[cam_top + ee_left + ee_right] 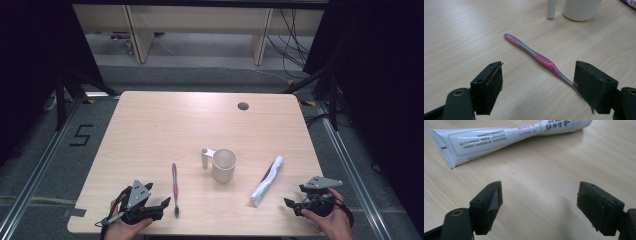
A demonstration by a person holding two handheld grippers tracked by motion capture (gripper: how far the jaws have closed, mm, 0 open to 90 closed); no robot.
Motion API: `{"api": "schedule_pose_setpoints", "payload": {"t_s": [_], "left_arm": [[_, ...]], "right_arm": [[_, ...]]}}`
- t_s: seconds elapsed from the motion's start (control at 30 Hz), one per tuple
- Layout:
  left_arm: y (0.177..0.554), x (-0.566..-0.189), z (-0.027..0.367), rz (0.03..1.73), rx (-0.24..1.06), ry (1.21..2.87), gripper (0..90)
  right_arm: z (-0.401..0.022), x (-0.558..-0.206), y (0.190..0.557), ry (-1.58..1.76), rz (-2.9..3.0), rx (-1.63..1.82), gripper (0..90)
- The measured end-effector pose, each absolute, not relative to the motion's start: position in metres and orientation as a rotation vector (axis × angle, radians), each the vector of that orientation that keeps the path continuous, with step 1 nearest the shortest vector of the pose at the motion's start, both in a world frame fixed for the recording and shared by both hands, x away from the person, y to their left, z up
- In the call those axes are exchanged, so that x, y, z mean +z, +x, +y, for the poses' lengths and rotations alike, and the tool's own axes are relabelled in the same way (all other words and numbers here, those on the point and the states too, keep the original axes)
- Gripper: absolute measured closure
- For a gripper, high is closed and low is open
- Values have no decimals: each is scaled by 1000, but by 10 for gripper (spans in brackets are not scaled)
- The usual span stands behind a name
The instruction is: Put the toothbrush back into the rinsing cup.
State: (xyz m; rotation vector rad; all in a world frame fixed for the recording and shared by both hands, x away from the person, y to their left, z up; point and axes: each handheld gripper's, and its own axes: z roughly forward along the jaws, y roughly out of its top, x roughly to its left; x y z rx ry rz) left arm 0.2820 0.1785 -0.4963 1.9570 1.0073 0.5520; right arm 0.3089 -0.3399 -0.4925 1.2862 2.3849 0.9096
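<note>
A pink and grey toothbrush [175, 187] [536, 57] lies on the wooden table [165, 125], its head toward the near edge. My left gripper [161, 206] [537, 88] is open just left of the brush head, and its right jaw hides that head. A white cup [223, 165] [581, 9] with a handle stands at the table's middle. A white toothpaste tube [267, 181] [506, 138] lies right of the cup. My right gripper [292, 206] [539, 207] is open, a little right of the tube's flat end, holding nothing.
A round cable hole [243, 106] sits near the table's far edge. Dark curtains and frame legs stand left and right of the table. A "5" is marked on the floor [81, 135] to the left.
</note>
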Motion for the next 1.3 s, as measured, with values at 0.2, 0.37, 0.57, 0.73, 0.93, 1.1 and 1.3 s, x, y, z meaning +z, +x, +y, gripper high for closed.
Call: {"api": "schedule_pose_setpoints", "payload": {"t_s": [0.2, 0.37, 0.57, 0.73, 0.93, 1.1, 1.3], "left_arm": [[284, -495, 179, 1000, 559, 1968, 231], [291, -495, 176, 1000, 567, 1956, 231], [299, -494, 171, 987, 575, 1992, 232], [308, -494, 168, 985, 579, 1991, 234], [320, -495, 164, 988, 592, 2007, 239], [330, -494, 161, 988, 599, 2003, 239], [338, -493, 155, 975, 593, 1993, 249]], "right_arm": [[-341, -492, 311, 1251, 2402, 906, 218], [-340, -493, 310, 1268, 2381, 922, 222], [-341, -493, 311, 1246, 2387, 905, 227], [-342, -492, 311, 1261, 2373, 912, 235], [-342, -491, 310, 1283, 2374, 902, 236], [-345, -492, 311, 1238, 2367, 907, 236], [-344, -492, 311, 1238, 2376, 898, 236]]}}
